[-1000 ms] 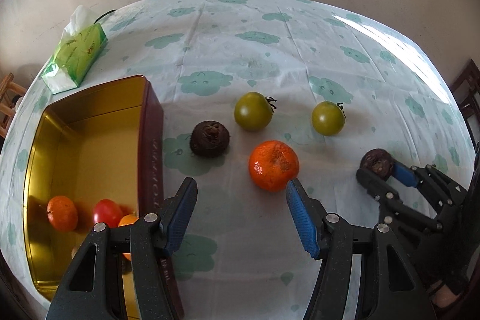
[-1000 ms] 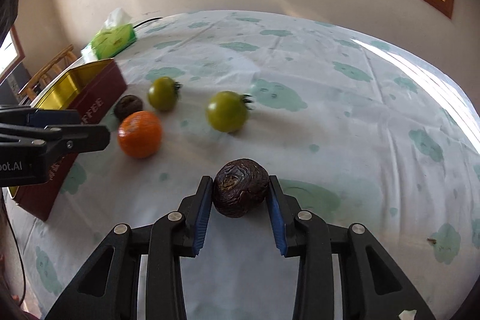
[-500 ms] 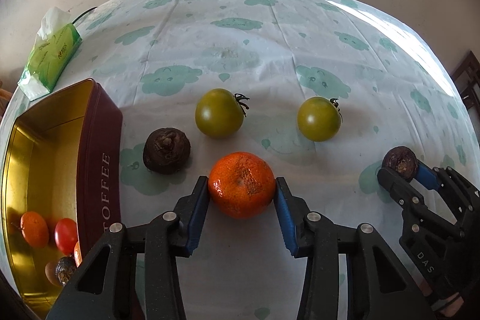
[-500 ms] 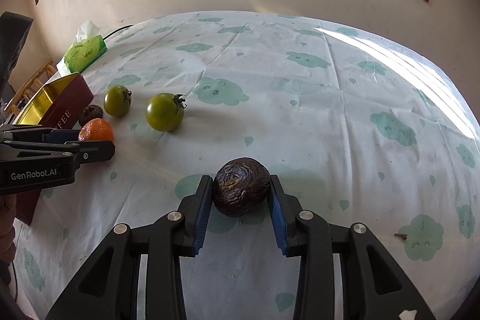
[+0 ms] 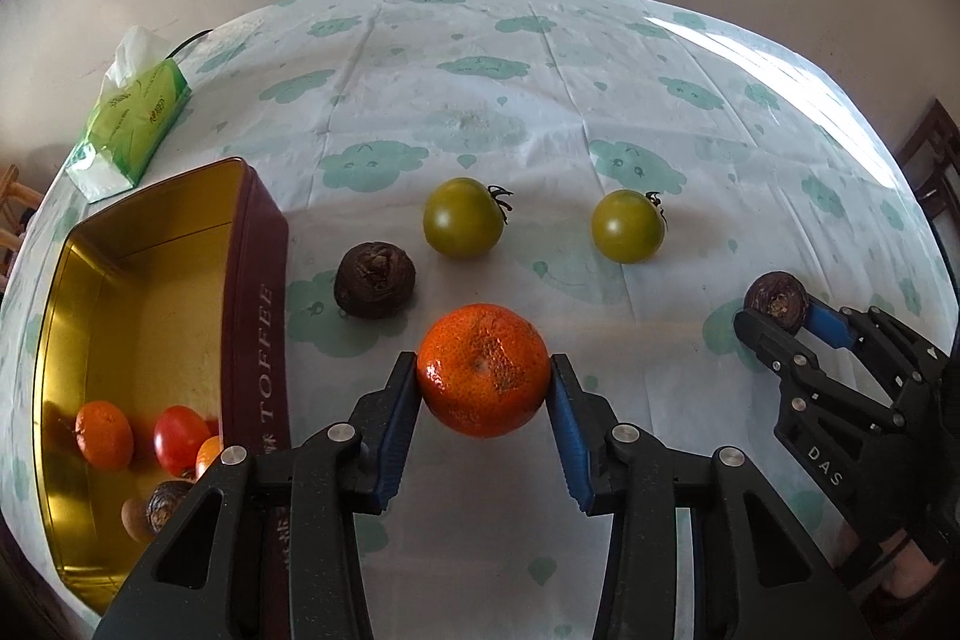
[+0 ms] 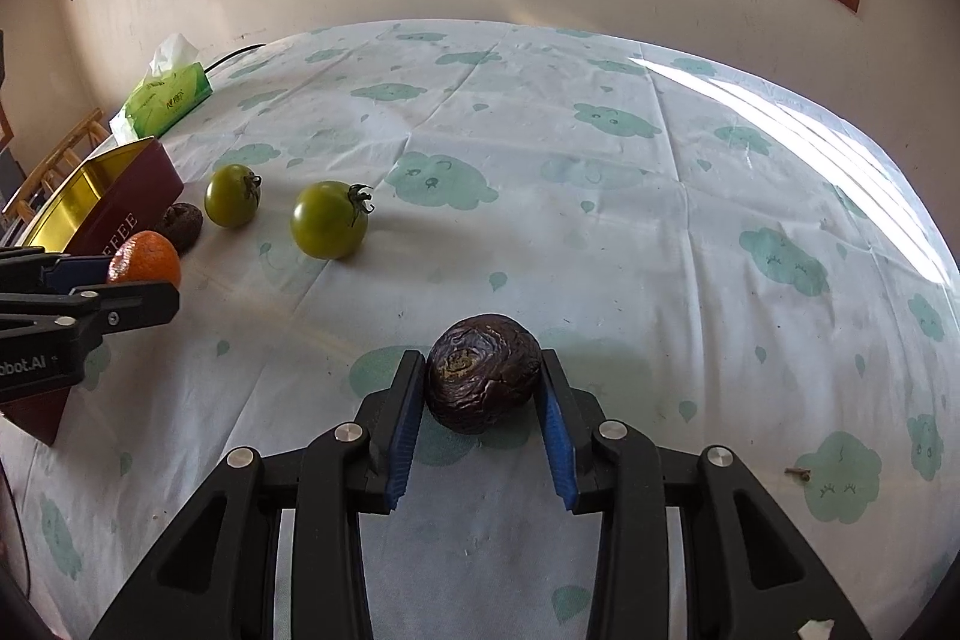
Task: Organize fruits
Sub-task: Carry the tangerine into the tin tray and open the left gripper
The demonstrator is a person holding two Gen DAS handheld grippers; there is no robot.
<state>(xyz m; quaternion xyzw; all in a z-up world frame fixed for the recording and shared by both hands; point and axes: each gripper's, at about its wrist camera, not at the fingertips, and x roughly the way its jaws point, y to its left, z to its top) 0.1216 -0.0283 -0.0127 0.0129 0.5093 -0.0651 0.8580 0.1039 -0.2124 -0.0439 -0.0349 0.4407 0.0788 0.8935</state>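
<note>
The left black two-finger gripper with blue pads (image 5: 483, 385) fills the lower centre of its frame, its 2 jaws closed against a round orange mandarin (image 5: 483, 377). The right black two-finger gripper with blue pads (image 6: 483, 381), lower centre, clamps a wrinkled dark brown fruit (image 6: 483, 371).

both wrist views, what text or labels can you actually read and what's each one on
"TOFFEE" on the maroon side of the tin; the right wrist view shows only "FEE".
"DAS" on the right gripper, which holds a dark wrinkled fruit.
"bot.AI", cut off by the frame edge, on the left gripper, which holds the orange.
Print on the green tissue pack: too blurred to read.
</note>
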